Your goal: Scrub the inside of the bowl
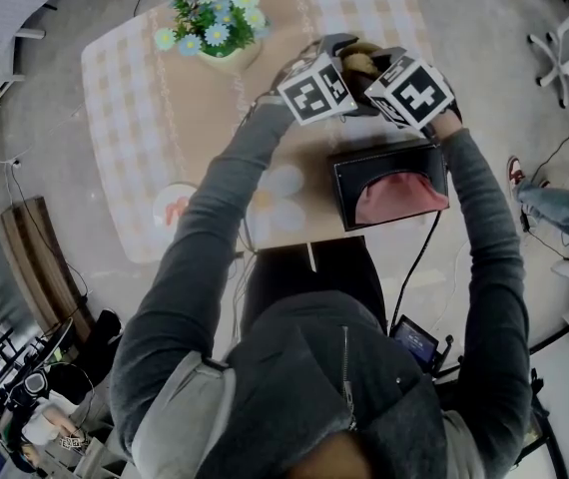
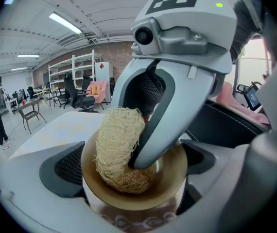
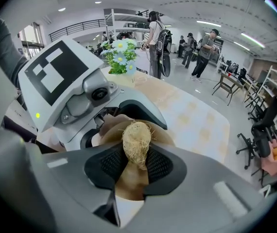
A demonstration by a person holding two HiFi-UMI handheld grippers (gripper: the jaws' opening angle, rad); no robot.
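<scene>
Left gripper [image 2: 133, 177]: jaws are clamping the brown bowl [image 2: 170, 176] by its sides, at 12 o'clock in head view.
Right gripper [image 3: 136, 166]: jaws are pinching the loofah scrubber [image 3: 136, 139], pressing it inside the bowl.

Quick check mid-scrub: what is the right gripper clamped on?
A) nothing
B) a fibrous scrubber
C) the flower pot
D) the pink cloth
B: in the right gripper view the right gripper has its jaws pinching the straw-coloured scrubber, which presses inside the bowl held by the left gripper.
</scene>
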